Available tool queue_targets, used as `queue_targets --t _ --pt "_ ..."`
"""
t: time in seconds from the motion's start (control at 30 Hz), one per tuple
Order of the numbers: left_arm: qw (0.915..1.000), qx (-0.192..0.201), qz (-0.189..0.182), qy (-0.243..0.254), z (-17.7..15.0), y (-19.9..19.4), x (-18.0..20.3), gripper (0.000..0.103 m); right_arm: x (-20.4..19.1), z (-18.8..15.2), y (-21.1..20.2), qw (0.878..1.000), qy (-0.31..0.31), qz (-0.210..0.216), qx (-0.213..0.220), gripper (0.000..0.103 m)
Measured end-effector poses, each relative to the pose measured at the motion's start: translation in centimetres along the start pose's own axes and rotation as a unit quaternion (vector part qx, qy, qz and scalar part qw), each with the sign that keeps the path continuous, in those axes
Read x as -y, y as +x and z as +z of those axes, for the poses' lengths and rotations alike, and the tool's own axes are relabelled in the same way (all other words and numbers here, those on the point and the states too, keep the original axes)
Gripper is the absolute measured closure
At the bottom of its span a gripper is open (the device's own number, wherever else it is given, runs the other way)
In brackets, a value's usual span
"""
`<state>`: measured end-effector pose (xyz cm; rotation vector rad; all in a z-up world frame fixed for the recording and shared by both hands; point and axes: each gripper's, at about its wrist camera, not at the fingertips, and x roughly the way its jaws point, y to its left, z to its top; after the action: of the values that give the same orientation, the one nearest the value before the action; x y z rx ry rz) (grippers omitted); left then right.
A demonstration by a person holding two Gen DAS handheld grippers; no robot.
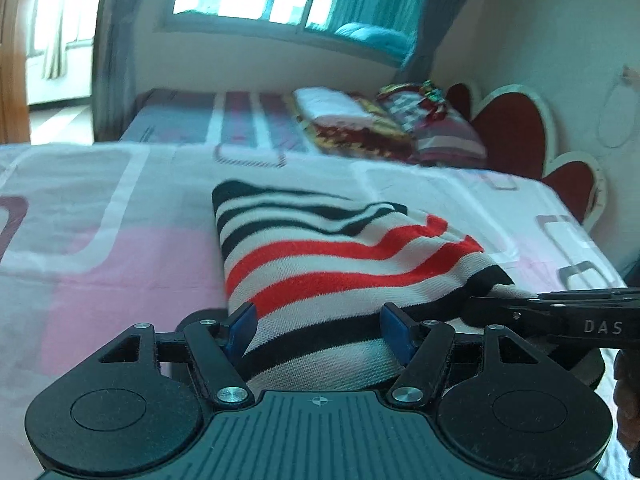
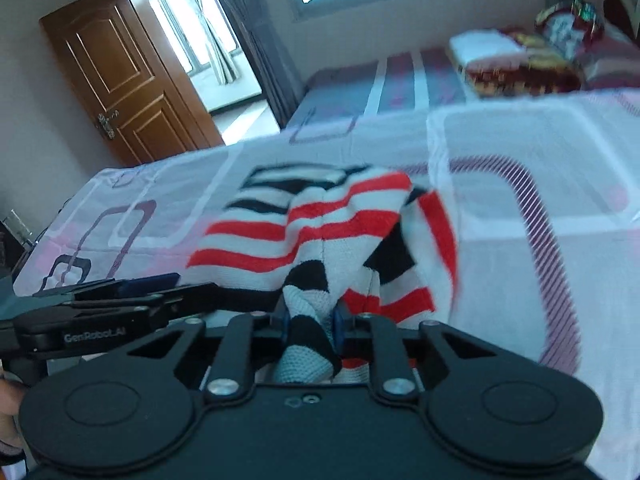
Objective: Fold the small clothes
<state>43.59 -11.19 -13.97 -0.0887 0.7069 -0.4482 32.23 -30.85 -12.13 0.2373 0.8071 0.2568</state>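
Note:
A knitted garment with red, black and white stripes (image 1: 320, 248) lies on a pink and white bed sheet (image 1: 100, 240). My left gripper (image 1: 318, 328) stands open at its near end, the blue pads either side of the fabric. Its right neighbour, my right gripper (image 1: 472, 308), comes in side-on from the right at the garment's black-striped corner. In the right wrist view the garment (image 2: 320, 216) is rumpled, and my right gripper (image 2: 311, 320) is shut on a bunched fold of it. My left gripper (image 2: 172, 282) shows side-on at the left.
Folded blankets and pillows (image 1: 360, 120) are stacked at the far end of the bed, before a red heart-shaped headboard (image 1: 516, 132). A brown door (image 2: 120, 80) stands open at the far left. The sheet (image 2: 520, 200) runs wide to the right. A hand (image 1: 628, 400) shows at the right edge.

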Motion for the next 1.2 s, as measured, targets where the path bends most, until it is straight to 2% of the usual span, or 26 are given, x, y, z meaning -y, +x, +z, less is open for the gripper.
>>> queue_targets --t 0.1,0.17,0.23,0.3,0.37,0.4,0.57,0.67,0.73,0.77,0.8,0.83,0.9,0.97,1.03,1.13,1.2 --pt "0.9999 -0.010 -0.005 0.010 -0.5 0.0 0.7 0.036 0.2 0.0 -2.5 1.000 0.000 -0.003 0.013 0.084" --pt "0.9997 -0.019 0.006 0.017 -1.4 0.7 0.9 0.036 0.9 -0.7 -2.8 1.000 0.008 -0.014 0.014 0.084" --pt "0.9988 -0.018 0.024 0.038 -2.3 1.1 1.3 0.027 1.8 -2.1 -1.6 0.999 0.004 -0.044 0.000 0.083" --pt "0.9994 -0.024 0.020 0.011 -2.7 1.4 0.5 0.025 2.7 -3.5 -0.3 0.999 0.018 -0.047 -0.009 0.078" --pt "0.9989 -0.035 0.010 -0.030 -2.5 1.4 -0.6 0.024 2.7 -3.9 -0.2 0.998 0.022 -0.051 0.003 0.068" --pt "0.9987 -0.034 0.011 -0.035 -2.5 1.1 -0.8 0.024 2.5 -3.8 -0.6 0.998 0.022 -0.053 0.004 0.066" --pt "0.9996 -0.028 0.007 -0.004 -3.0 -1.0 -1.0 0.024 2.6 -4.2 -4.6 0.998 0.042 -0.051 0.011 0.053" --pt "0.9993 -0.036 0.004 -0.004 -3.9 -1.8 -1.5 0.024 3.1 -5.5 -6.2 0.996 0.066 -0.055 -0.003 0.052" --pt "0.9991 -0.042 0.005 -0.005 -4.5 -1.7 -1.6 0.024 3.5 -6.5 -6.4 0.995 0.092 -0.043 -0.020 0.052" --pt "0.9990 -0.044 0.005 -0.006 -4.8 -1.6 -1.7 0.024 3.6 -6.9 -6.3 0.994 0.102 -0.035 -0.028 0.057" --pt "0.9989 -0.046 0.005 -0.006 -4.9 -1.4 -1.7 0.024 3.5 -7.3 -6.0 0.993 0.110 -0.025 -0.041 0.069" --pt "0.9989 -0.047 0.004 -0.006 -5.0 -1.3 -1.6 0.024 3.4 -7.7 -5.6 0.993 0.111 -0.016 -0.048 0.075" --pt "0.9989 -0.046 0.003 -0.001 -5.1 -1.1 -1.5 0.024 3.1 -7.8 -4.9 0.992 0.112 -0.007 -0.059 0.083" --pt "0.9991 -0.041 0.004 0.002 -5.2 -1.1 -1.4 0.024 2.5 -7.4 -4.3 0.995 0.085 -0.016 -0.054 0.092" --pt "0.9994 -0.035 0.004 -0.004 -5.1 -1.1 -1.2 0.024 1.7 -6.7 -4.2 0.997 0.032 -0.061 -0.035 0.093" --pt "0.9997 -0.021 0.007 0.009 -4.9 -0.9 -0.3 0.024 0.7 -5.3 -4.8 0.995 -0.020 -0.100 0.003 0.093" --pt "0.9991 -0.041 0.007 0.011 -5.3 0.0 -0.1 0.024 1.1 -5.1 -4.7 0.994 -0.022 -0.107 0.011 0.093"
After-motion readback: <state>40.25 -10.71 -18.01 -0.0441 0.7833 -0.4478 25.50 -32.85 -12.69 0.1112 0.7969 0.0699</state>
